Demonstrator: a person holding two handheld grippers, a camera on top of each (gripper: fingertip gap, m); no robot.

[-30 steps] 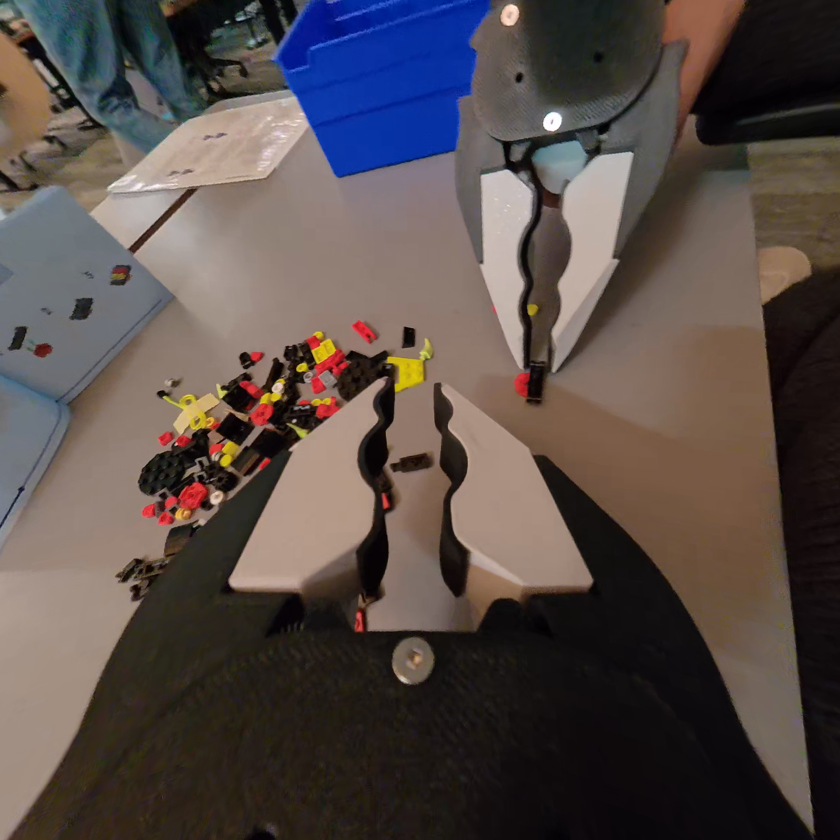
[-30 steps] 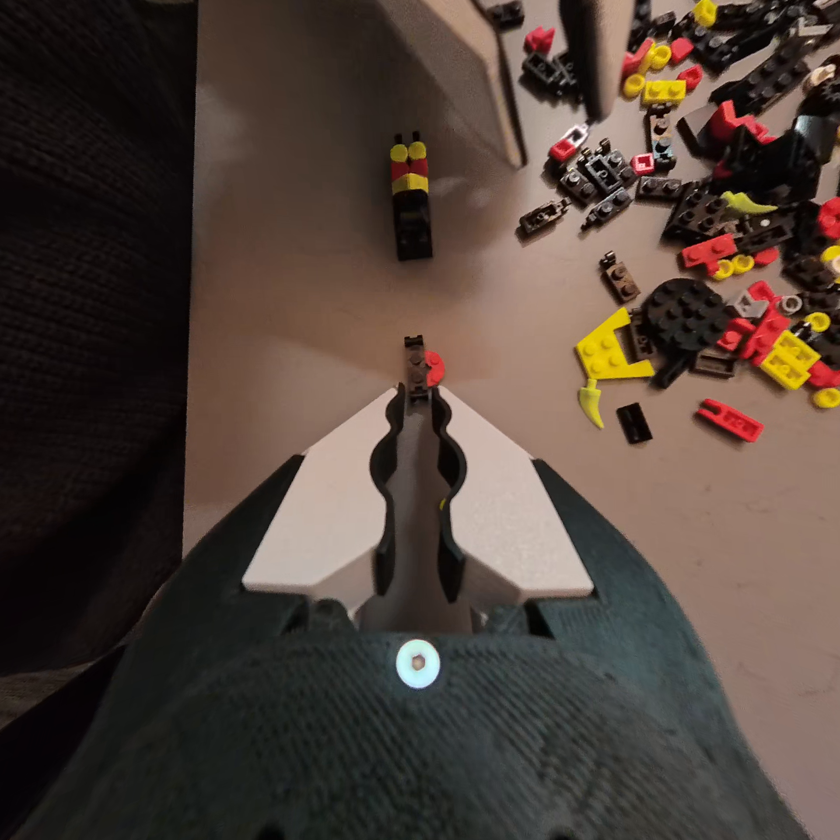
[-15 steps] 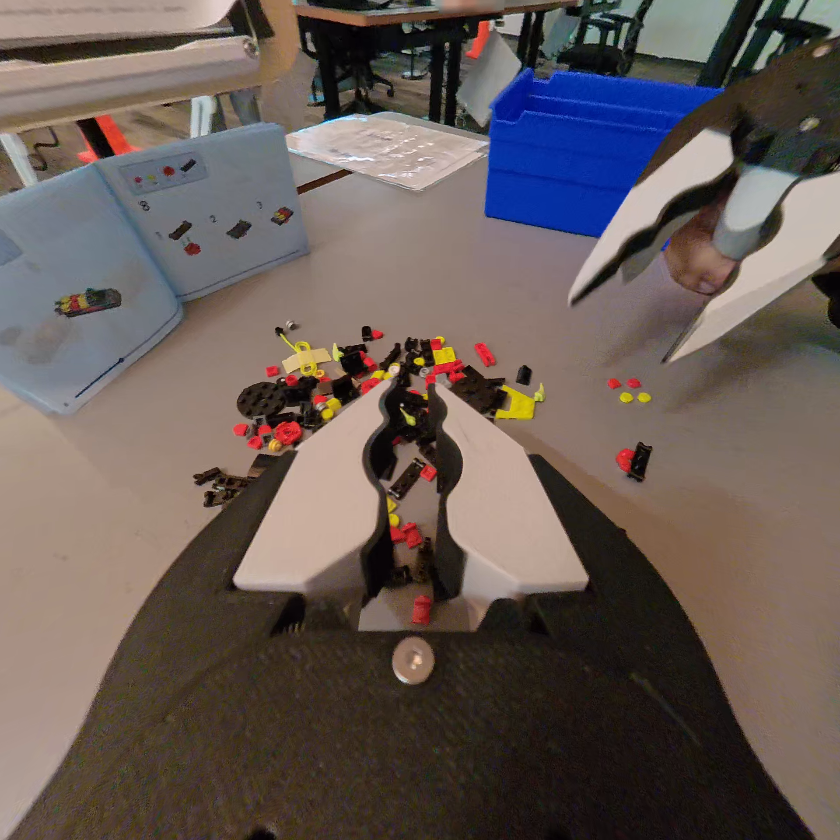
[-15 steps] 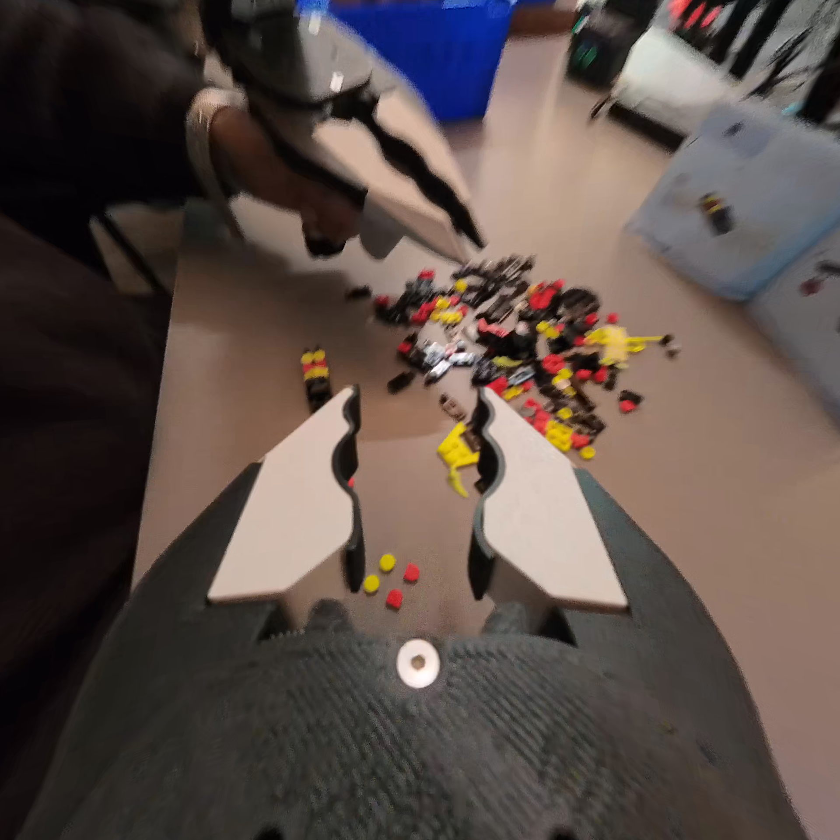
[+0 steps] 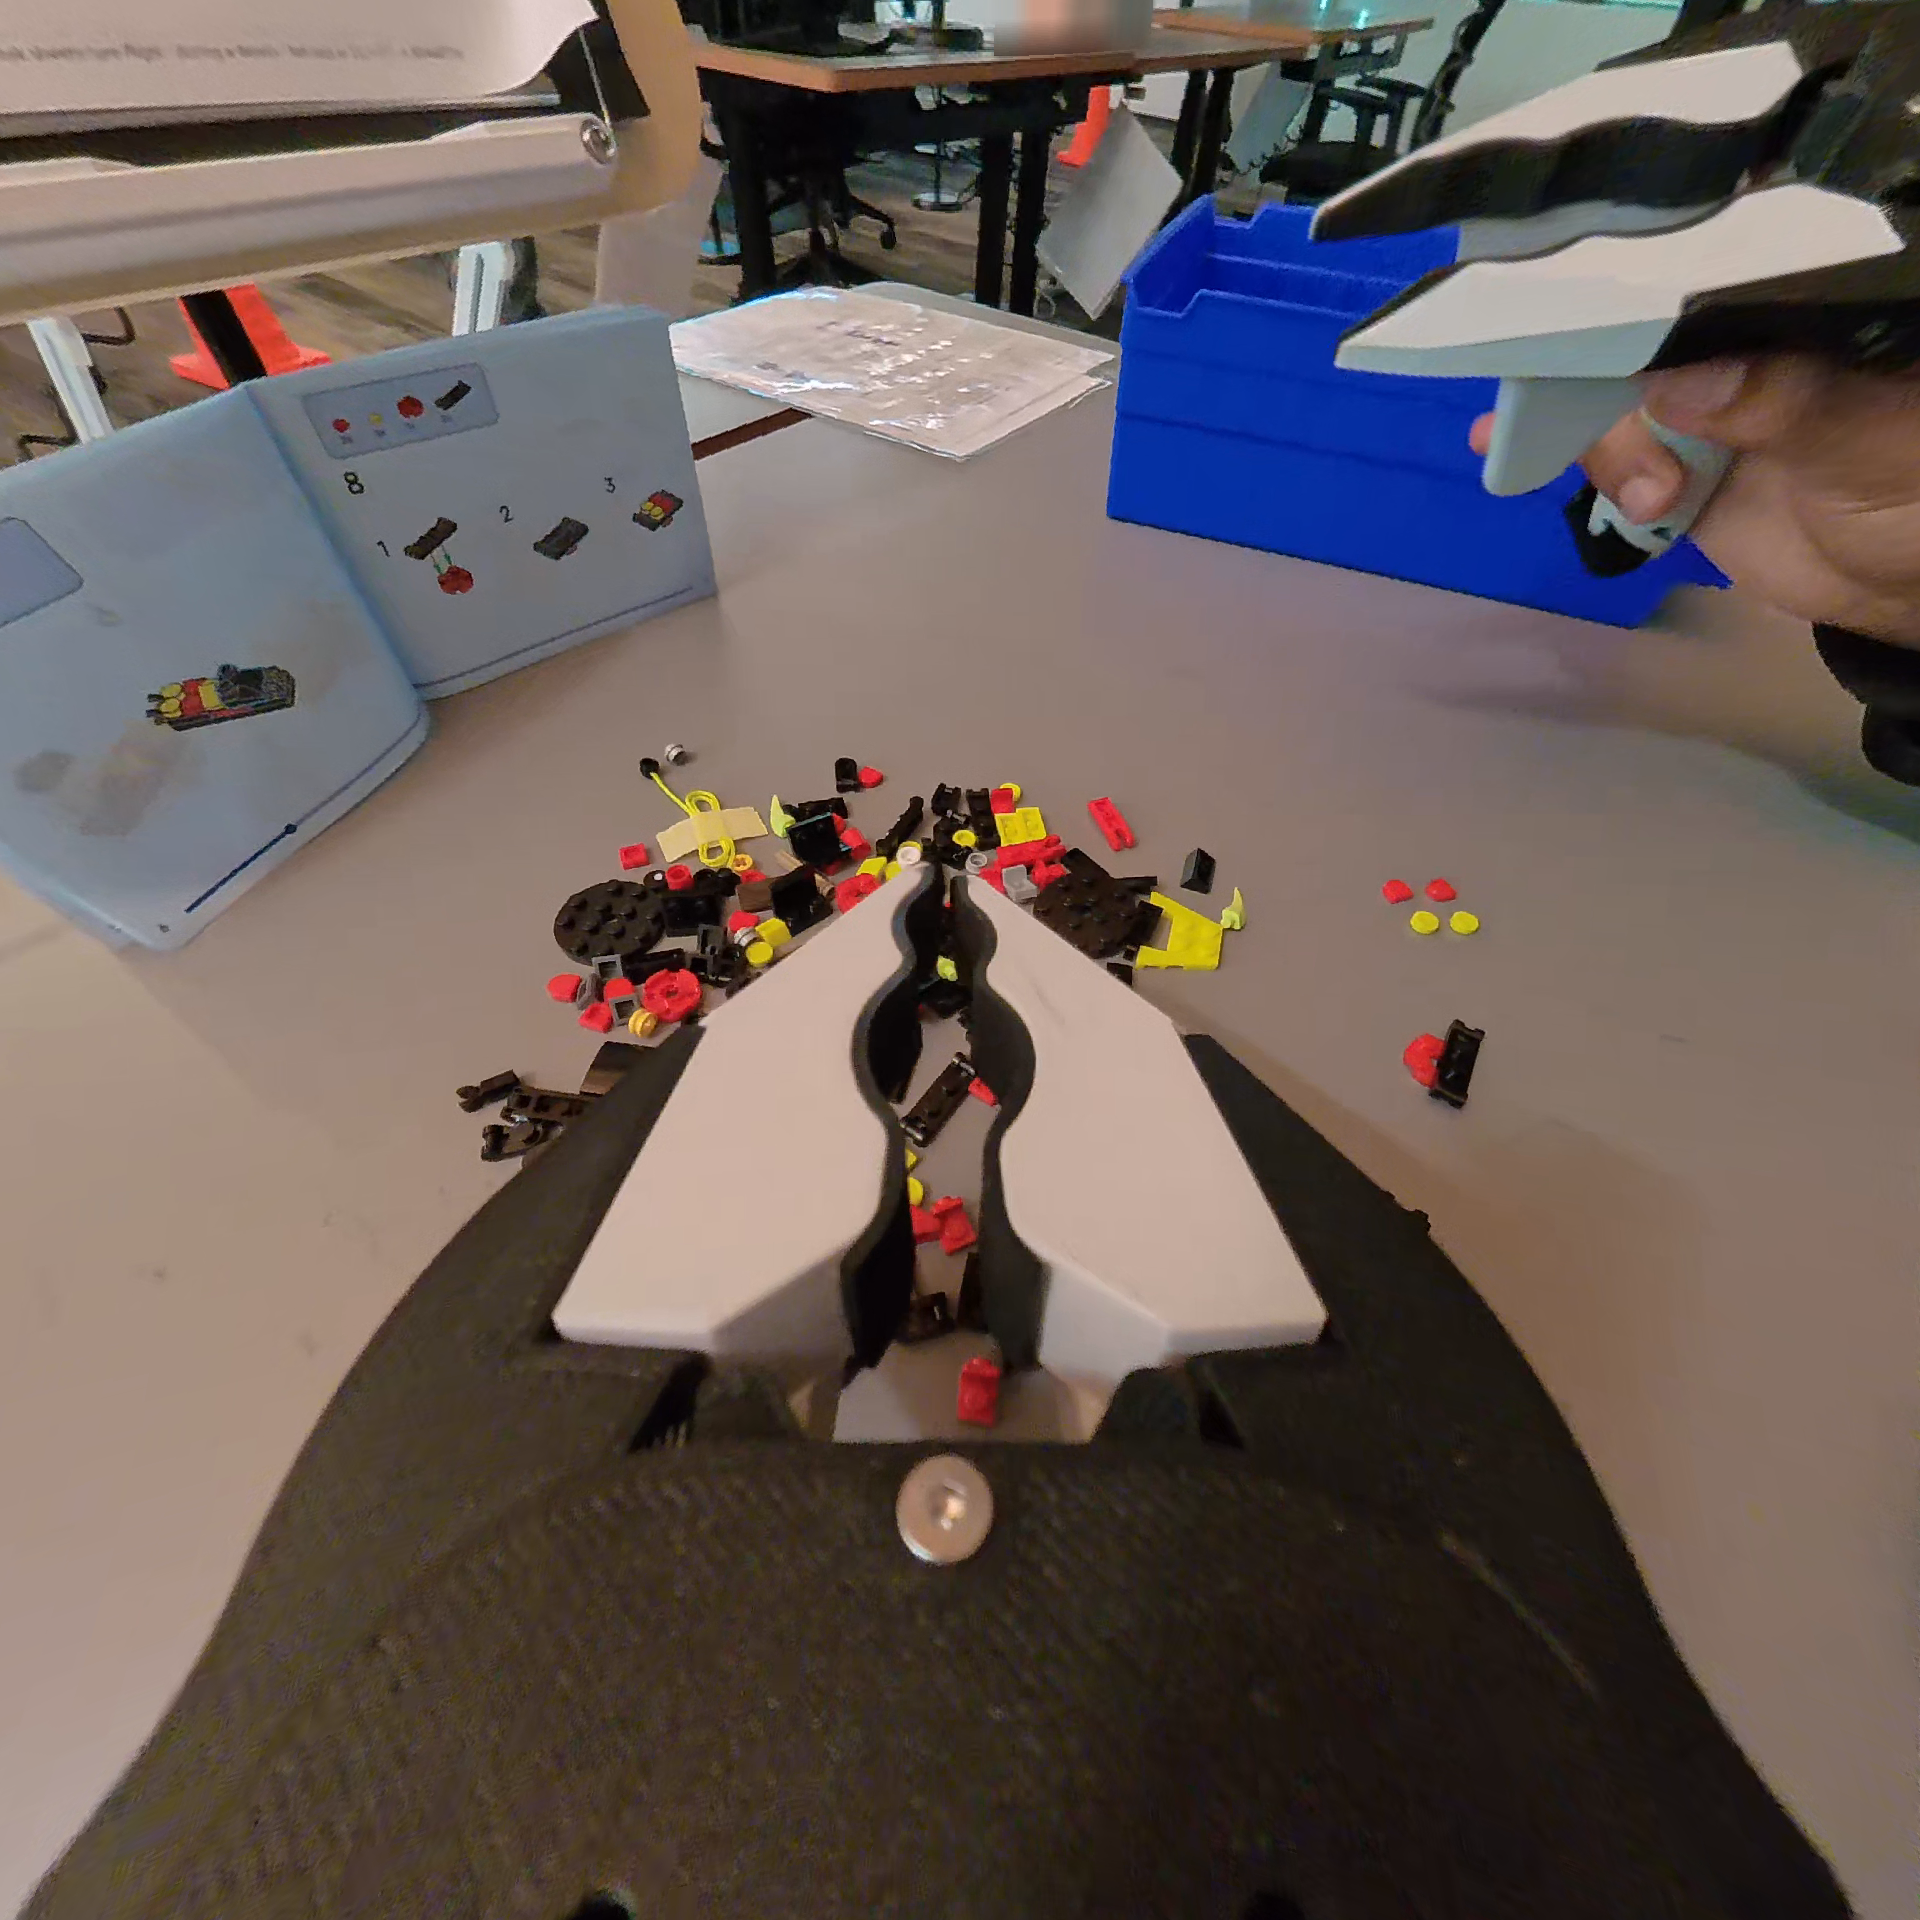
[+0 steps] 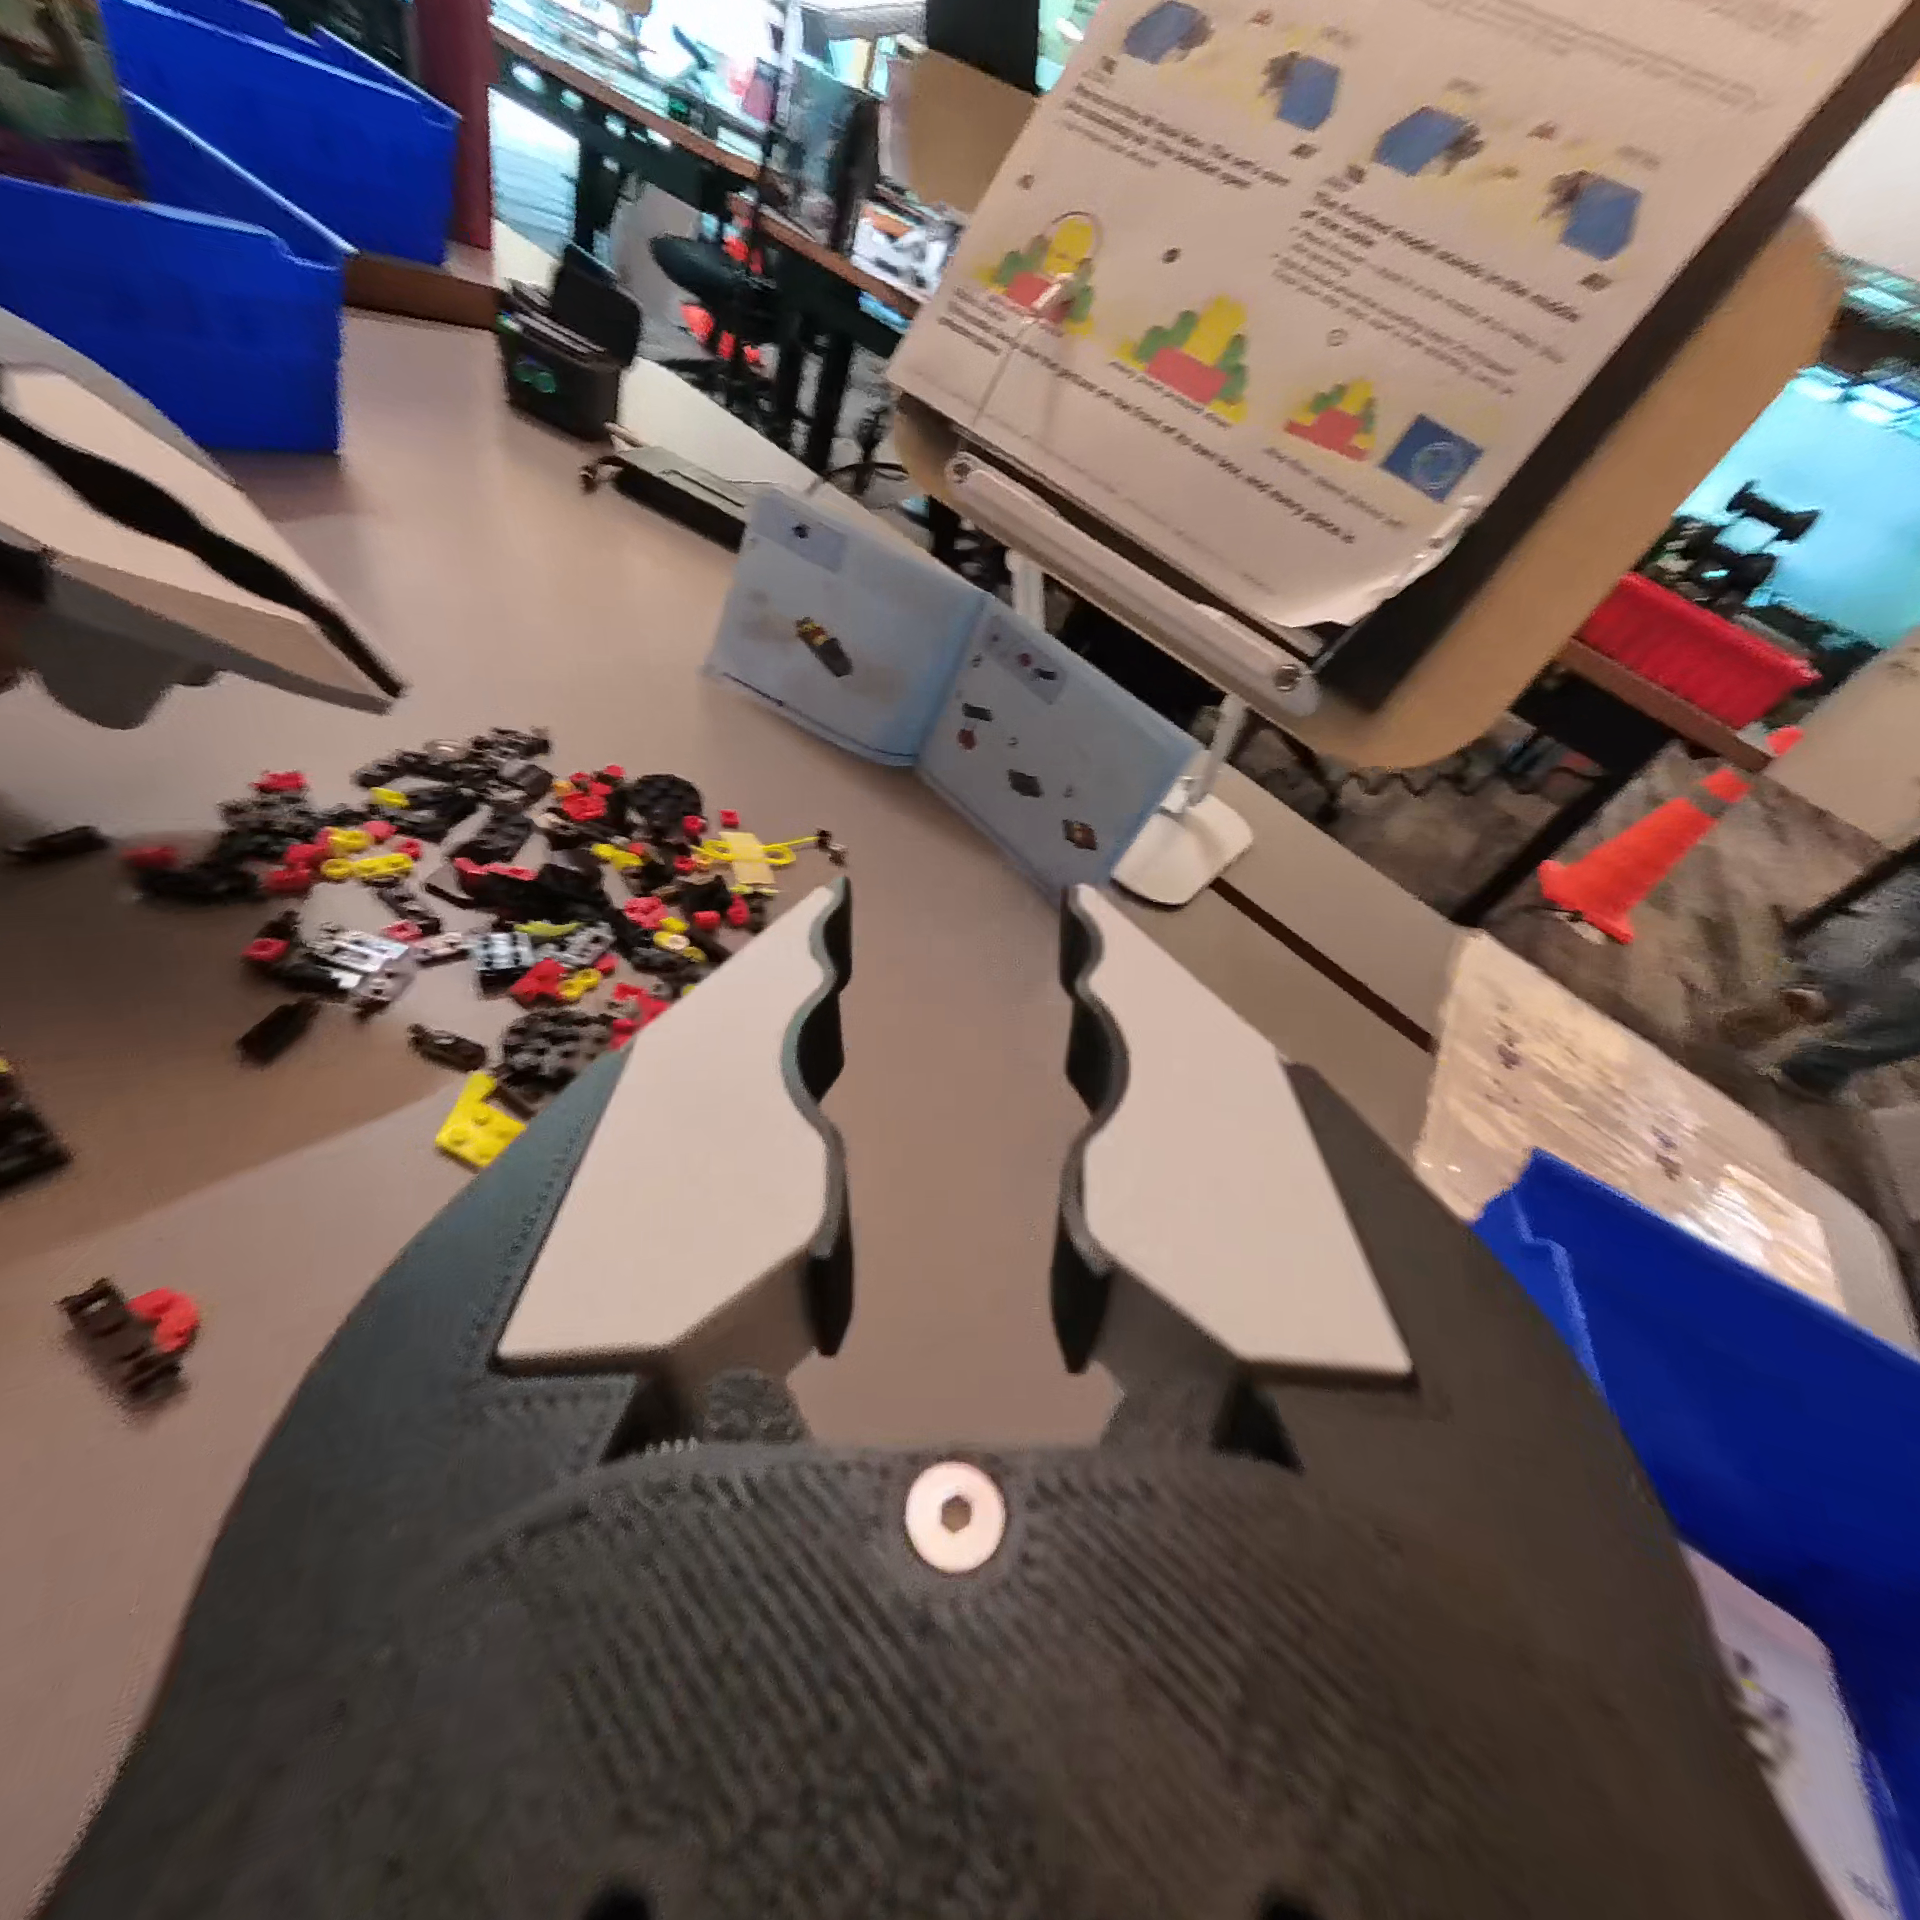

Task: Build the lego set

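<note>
Pale-blue pages of an open instruction booklet point(image 5: 343, 623) stand at the far left of the grey tabletop point(image 5: 935, 644), propped upright; beside it toward the middle lies the heap of loose lego pieces point(image 5: 894, 894), black, red and yellow, spread flat on the surface; a black round plate point(image 5: 608, 916) sits at the heap's left edge and a yellow wedge plate point(image 5: 1184, 940) at its right. Hovering above the near side of the heap, the left tool point(image 5: 940, 883) has its grey fingers drawn almost together at the tips, only a thin slit between them, and nothing is pinched there. To the right of the heap, apart from it, two red and two yellow small round studs point(image 5: 1429, 906) lie in a little cluster; nearer the camera a small black-and-red assembly point(image 5: 1444, 1058) rests alone on the tabletop. Behind these a blue bin point(image 5: 1299, 416) stands at the far right, with a clear plastic sleeve of papers point(image 5: 883, 364) to its left. At the upper right the right tool point(image 5: 1340, 286) is held in the air by a hand point(image 5: 1787, 509), well above the pieces; in its own view its fingers point(image 6: 717, 1122) stand wide apart and empty, pointing toward the booklet point(image 6: 935, 707) and a board of printed sheets point(image 6: 1351, 260) behind it.
</note>
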